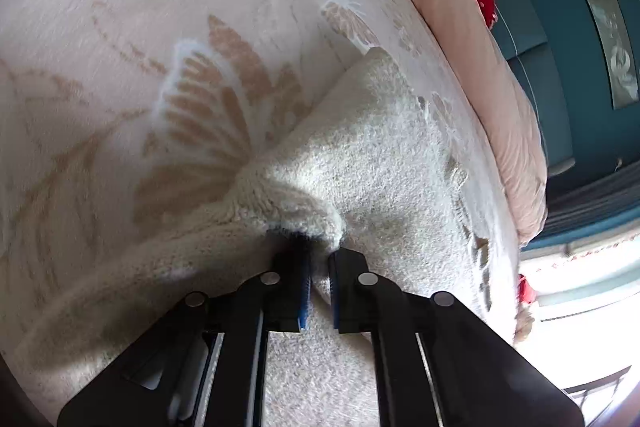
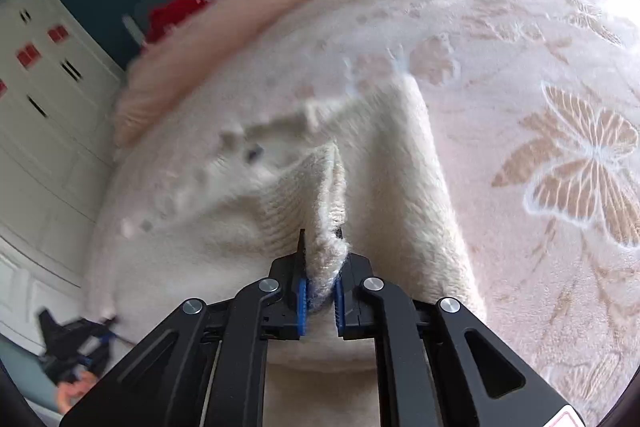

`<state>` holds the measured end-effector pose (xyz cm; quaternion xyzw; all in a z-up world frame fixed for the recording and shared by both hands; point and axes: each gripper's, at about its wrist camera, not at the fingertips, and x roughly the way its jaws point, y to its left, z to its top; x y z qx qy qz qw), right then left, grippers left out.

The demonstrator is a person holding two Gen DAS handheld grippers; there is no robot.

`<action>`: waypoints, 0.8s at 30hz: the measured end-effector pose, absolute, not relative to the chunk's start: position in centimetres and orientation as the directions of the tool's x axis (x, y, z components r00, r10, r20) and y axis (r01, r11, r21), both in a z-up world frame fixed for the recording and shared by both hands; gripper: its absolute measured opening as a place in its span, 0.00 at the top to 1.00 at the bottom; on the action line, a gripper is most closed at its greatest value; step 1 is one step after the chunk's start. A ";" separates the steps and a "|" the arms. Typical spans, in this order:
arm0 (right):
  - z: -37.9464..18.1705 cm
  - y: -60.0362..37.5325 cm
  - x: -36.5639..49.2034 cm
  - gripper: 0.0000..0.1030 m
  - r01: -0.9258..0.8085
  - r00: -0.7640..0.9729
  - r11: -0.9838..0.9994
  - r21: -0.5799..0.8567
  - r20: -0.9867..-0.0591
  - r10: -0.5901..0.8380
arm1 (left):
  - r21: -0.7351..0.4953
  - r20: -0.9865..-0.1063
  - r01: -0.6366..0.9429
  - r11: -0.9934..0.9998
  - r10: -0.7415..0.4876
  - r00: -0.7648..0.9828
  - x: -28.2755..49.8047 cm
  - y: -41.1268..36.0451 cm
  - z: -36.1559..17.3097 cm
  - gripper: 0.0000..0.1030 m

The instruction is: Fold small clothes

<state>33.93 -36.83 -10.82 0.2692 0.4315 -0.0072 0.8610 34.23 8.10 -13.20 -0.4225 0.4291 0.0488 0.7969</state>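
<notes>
Garment: a small cream knitted garment (image 1: 360,155), fleecy and ribbed at one hem, spread on a bed and partly lifted at two pinched edges.
Where it lies: from the left gripper (image 1: 319,267) the cloth runs away toward 1 o'clock, ending in a corner near the bed's far side; from the right gripper (image 2: 322,281) it runs toward 12 o'clock, with a straight folded side edge rising toward 1 o'clock.
Long axis: roughly away from both grippers, along the direction their fingers point.
Left gripper grip: jaws narrow, a bunched fold of hem caught between the blue pads.
Right gripper grip: jaws narrow, clamped on a ribbed edge that stands up as a ridge.
Nearer hand: both hold the near edge; neither looks clearly closer.
Coming move, as a judgement: carrying the held edge forward over the far part would fold it.
Surroundings: pale pink butterfly-patterned blanket (image 1: 160,27); pink quilt (image 1: 460,27) beyond; teal headboard (image 1: 568,67) at 2 o'clock.
</notes>
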 end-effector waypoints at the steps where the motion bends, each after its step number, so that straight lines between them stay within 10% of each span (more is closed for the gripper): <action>1: -11.5 -37.1 33.9 0.93 0.239 0.614 0.859 0.454 -0.755 0.229 | -0.603 -0.734 -0.420 0.678 -0.264 0.626 34.4 7.6 -12.9 0.92; 11: -6.2 -37.4 32.9 0.76 0.232 0.683 0.892 0.389 -0.718 0.136 | -0.520 -0.704 -0.274 0.809 -0.224 0.674 30.3 8.0 -7.3 0.83; 15: -4.3 -35.0 33.9 0.99 0.130 0.694 0.917 0.377 -0.695 0.188 | -0.482 -0.690 -0.240 0.843 -0.195 0.697 32.2 7.2 -5.2 0.75; 24: -10.7 -28.4 42.0 1.00 0.021 0.504 0.959 0.283 -0.831 0.234 | -0.307 -0.818 -0.336 0.891 -0.066 0.572 41.5 5.3 -12.1 0.77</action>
